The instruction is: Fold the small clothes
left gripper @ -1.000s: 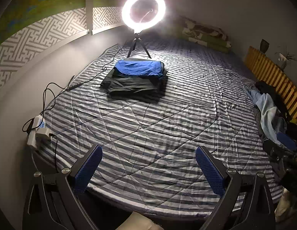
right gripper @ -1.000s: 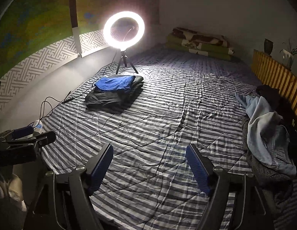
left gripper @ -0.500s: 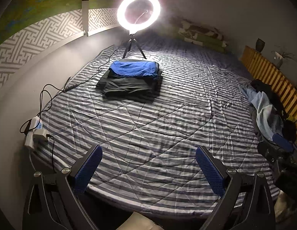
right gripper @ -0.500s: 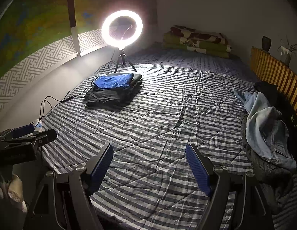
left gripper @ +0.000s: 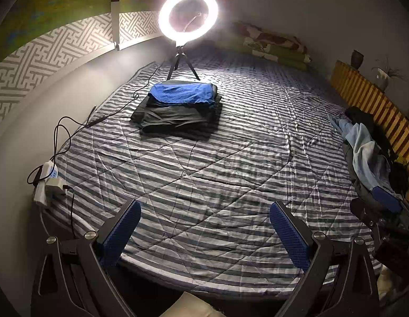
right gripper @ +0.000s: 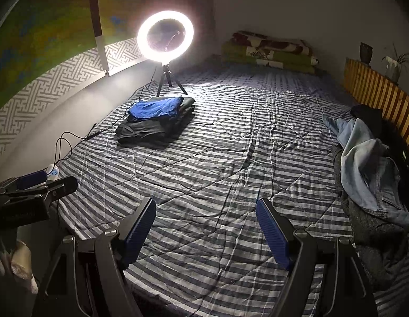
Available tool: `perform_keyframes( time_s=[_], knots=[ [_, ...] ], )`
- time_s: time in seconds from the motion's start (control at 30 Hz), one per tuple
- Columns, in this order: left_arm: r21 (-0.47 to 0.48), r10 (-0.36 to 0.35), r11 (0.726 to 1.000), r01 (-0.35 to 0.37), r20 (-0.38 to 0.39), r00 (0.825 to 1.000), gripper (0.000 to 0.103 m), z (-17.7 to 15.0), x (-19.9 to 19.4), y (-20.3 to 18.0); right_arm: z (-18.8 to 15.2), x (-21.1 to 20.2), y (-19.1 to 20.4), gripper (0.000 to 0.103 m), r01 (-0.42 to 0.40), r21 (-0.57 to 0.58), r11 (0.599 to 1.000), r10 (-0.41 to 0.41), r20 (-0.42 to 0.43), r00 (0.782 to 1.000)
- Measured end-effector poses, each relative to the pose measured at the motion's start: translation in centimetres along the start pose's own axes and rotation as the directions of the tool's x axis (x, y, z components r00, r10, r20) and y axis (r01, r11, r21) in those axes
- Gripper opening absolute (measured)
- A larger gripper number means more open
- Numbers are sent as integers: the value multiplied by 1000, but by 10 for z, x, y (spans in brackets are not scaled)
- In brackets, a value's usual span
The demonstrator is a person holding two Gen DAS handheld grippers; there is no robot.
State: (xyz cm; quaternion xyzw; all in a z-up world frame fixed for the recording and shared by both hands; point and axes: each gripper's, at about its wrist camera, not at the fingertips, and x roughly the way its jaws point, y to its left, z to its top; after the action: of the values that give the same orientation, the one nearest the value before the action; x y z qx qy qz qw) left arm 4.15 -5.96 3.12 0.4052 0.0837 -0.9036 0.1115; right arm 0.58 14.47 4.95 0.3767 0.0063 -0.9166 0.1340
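Both tools, left tool (left gripper: 204,227) and right tool (right gripper: 205,225), hanging released over the bed (right gripper: 231,158); unfolded clothes (right gripper: 368,166) lying well right of the ring light (right gripper: 165,36), risking a multi-garment grab.

The unfolded clothes pile (left gripper: 368,155) at the bed's (left gripper: 217,179) right side runs out past the frame edge in the left wrist view, and its dark lower garments merge into shadow there. In the right wrist view the same pile (right gripper: 368,174) is also cut off at the right. Under the blue garment (left gripper: 183,93) on the folded stack (left gripper: 175,116), the number of dark layers cannot be told. Both tools' bodies are cropped by the bottom edges.
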Motion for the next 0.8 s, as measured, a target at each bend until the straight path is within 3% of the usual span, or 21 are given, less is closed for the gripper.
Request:
perform_keyframes(
  time_s=[0.8],
  knots=[
    [7,3,1000,-3,-15,1000,100,0,7,-3,-4,8,1,75,-15,10,1000,16,-28,999]
  ],
)
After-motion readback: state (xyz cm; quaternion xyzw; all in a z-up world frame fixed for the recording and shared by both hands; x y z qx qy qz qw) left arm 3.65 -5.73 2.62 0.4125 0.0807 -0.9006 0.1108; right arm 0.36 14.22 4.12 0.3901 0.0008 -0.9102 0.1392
